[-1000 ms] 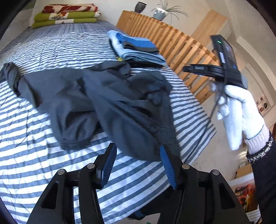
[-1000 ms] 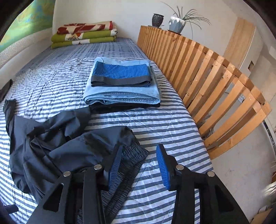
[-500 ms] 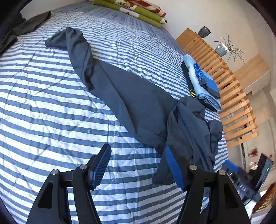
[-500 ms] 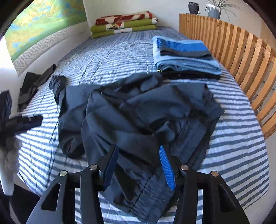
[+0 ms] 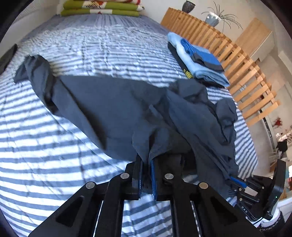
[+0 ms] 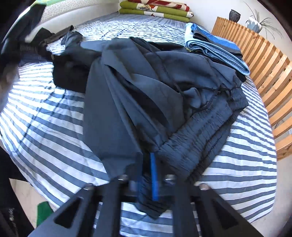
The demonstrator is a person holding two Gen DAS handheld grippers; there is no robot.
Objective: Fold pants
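**Pants gripped at two points, folding not yet begun**

Striped bedding covers the bed (image 5: 76,145), which fills both wrist views; a slatted wooden rail (image 5: 242,76) runs along its far side, with two potted items on the ledge behind it. Across the middle of the bed lie the dark pants (image 5: 113,109), one garment only. One leg is stretched out flat toward the left of the left wrist view, ending in a bunched cuff; the rest, including the elastic waistband with its drawstring, is heaped and twisted toward the rail side. Beside the heap rests one stack of folded clothes (image 6: 215,45), light blue and bright blue layers over something dark. One pile of folded blankets (image 6: 155,8), green and red, sits at the head of the bed. Further dark cloth lies at the bed's left edge in the right wrist view; what it is cannot be told.

Left claw (image 5: 146,175): clenched on a pinch of the pants fabric, jaws nearly together. Right claw (image 6: 147,175): likewise clamped on pants cloth close to the waistband, though motion blur softens the view.

Progress, as a judgement: early. No fold is made; the garment is gripped but unflattened. Spreading, aligning the legs and every fold remain.
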